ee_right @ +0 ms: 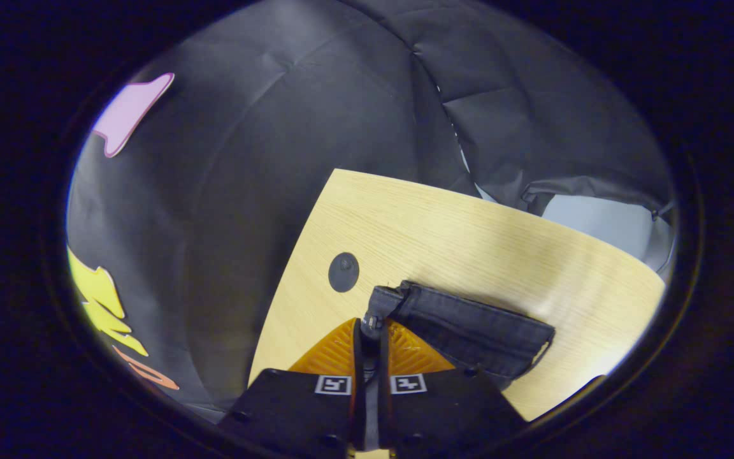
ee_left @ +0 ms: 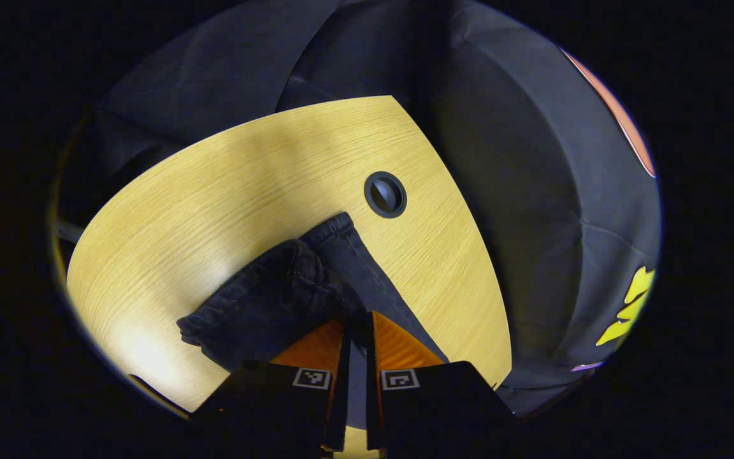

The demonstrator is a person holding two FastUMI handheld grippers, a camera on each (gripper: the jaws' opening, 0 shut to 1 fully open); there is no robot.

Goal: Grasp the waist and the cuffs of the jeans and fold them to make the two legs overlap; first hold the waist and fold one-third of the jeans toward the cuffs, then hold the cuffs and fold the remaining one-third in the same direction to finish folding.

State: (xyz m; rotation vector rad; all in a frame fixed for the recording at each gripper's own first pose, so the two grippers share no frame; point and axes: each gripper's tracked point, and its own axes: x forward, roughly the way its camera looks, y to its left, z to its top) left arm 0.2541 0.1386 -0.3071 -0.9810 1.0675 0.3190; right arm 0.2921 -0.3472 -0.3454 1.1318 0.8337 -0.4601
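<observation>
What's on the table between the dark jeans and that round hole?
Nothing: in the left gripper view, only bare wooden table separates the jeans from the round hole.

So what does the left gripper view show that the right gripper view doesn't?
Left gripper view: the left tool shut on the jeans, which lie bunched with a hem toward the grommet. Right gripper view: the right tool pinching a jeans corner, and a pale gap in the wall behind the table. Both share the table, jeans and grommet.

The jeans (ee_left: 290,293) lie on the table (ee_left: 214,191), just beside its grommet (ee_left: 385,194).
</observation>
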